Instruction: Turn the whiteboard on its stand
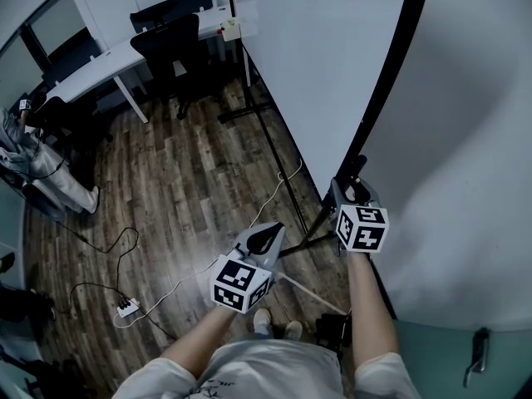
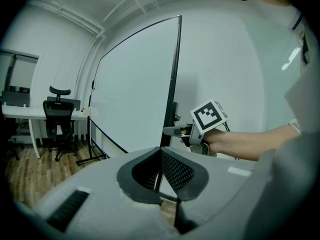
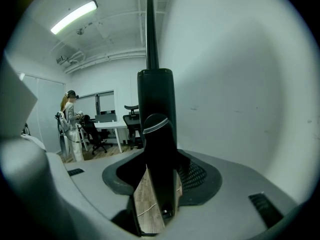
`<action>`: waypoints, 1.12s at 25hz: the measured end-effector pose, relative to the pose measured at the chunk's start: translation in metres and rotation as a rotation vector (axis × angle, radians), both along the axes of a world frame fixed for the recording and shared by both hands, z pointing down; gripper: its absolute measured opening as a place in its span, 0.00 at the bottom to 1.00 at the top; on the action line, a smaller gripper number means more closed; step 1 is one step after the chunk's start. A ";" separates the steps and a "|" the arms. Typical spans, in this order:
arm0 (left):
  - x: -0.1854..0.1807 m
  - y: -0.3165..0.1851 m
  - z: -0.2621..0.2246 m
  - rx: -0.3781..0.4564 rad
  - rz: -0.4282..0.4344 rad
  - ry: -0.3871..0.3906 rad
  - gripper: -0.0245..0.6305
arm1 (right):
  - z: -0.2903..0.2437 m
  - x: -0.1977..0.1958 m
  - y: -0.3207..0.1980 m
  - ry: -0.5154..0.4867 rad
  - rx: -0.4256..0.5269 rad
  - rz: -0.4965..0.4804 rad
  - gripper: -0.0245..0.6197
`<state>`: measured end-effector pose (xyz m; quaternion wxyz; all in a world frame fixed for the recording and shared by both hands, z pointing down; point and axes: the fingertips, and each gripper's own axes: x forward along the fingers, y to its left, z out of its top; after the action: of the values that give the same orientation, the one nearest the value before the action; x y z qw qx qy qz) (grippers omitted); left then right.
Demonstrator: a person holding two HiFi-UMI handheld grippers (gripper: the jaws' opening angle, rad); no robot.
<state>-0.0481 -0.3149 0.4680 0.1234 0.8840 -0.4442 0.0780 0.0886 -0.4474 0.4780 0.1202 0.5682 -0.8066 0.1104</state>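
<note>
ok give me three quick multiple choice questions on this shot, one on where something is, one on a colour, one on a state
1. Where are the right gripper's tongs?
A. at the whiteboard's frame
B. on an office chair
C. on a floor cable

2. What colour is the whiteboard's frame?
A. red
B. black
C. yellow

3. How do the left gripper's tongs stand?
A. clamped on a cable
B. wide apart round a chair leg
C. together, holding nothing

Answers:
1 A: the right gripper view shows the frame's upright edge standing between its tongs.
2 B: the head view shows a black strip along the white board's edge.
3 C: the left gripper view shows its tongs meeting at the middle with nothing between them.
</note>
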 end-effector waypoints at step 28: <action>0.039 0.072 -0.004 0.004 0.065 0.006 0.05 | -0.006 0.063 0.152 0.029 0.013 0.008 0.32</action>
<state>-0.0088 -0.2428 0.4637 0.1203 0.8984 -0.4150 0.0786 0.1517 -0.2959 0.4721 0.1278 0.5736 -0.8032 0.0970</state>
